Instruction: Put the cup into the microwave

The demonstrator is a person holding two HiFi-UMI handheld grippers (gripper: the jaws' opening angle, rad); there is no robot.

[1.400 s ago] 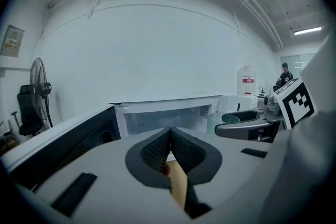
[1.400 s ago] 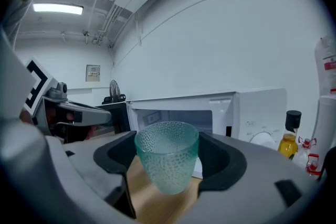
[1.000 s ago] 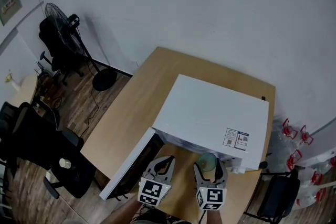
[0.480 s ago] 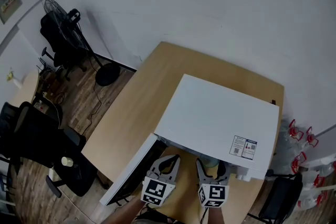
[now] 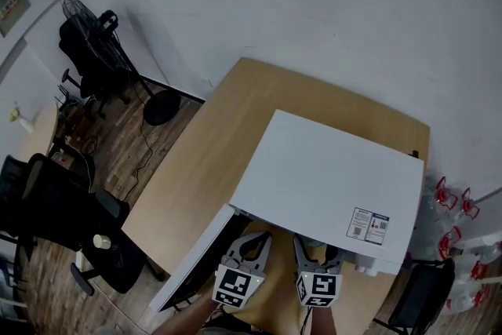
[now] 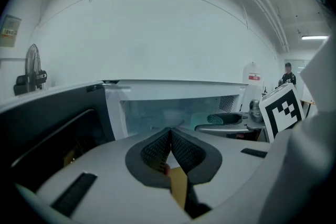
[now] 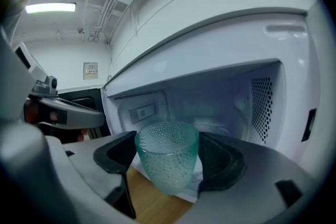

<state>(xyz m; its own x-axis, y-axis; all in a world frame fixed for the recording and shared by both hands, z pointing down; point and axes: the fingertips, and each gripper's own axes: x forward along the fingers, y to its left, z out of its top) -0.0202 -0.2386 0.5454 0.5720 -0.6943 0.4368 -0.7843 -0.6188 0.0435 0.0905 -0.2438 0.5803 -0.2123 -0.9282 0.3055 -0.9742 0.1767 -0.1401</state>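
A pale green dimpled glass cup [image 7: 167, 161] stands upright between the pads of my right gripper [image 7: 168, 157], which is shut on it, right at the mouth of the white microwave [image 7: 220, 86]. In the head view the right gripper [image 5: 316, 263] reaches under the microwave's [image 5: 314, 169] front edge, and the cup is mostly hidden there. The microwave door [image 5: 192, 251] hangs open to the left. My left gripper [image 5: 245, 255] is beside the right one, in front of the opening; its pads [image 6: 157, 152] meet with nothing between them.
The microwave sits on a wooden table [image 5: 212, 145] near a white wall. Left of the table stand a floor fan [image 5: 98, 31] and black office chairs [image 5: 63, 208]. Red-capped bottles [image 5: 451, 204] stand on the floor at the right.
Both grippers have moved forward toward the microwave. The cup, plainly seen between the right jaws a second ago, now lies mostly under the microwave's front edge in the head view.
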